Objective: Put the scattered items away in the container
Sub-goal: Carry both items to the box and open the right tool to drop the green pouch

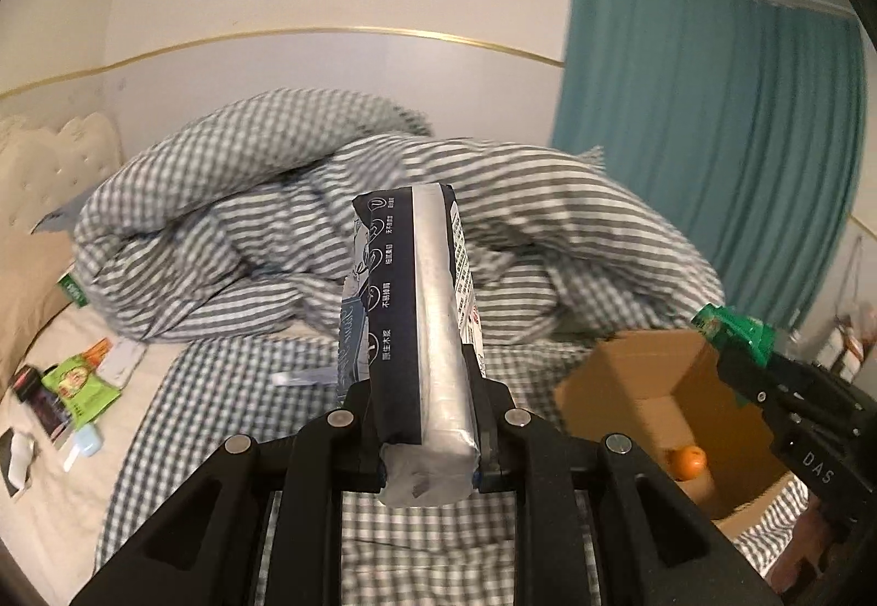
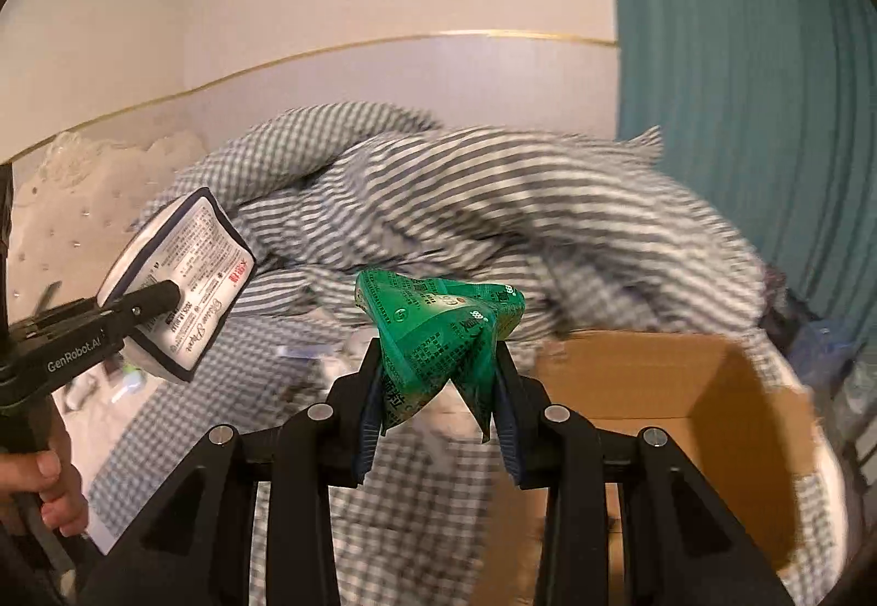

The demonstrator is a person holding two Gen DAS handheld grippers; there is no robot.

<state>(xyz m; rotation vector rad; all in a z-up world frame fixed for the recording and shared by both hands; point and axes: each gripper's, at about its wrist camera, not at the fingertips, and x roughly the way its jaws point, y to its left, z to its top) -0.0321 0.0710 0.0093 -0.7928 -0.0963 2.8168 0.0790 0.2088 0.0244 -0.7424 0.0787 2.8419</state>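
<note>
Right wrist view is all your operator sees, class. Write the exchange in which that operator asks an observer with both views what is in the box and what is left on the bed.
Operator: Is there anything in the cardboard box? My view shows only its walls.
Observer: Yes, an orange lies on its floor.
Operator: What remains on the bed?
Observer: A light green packet and some smaller things lie on the sheet at the far left.
Operator: Does the left gripper hold its tissue pack firmly?
Observer: Its fingers press the pack's lower end from both sides.
</note>
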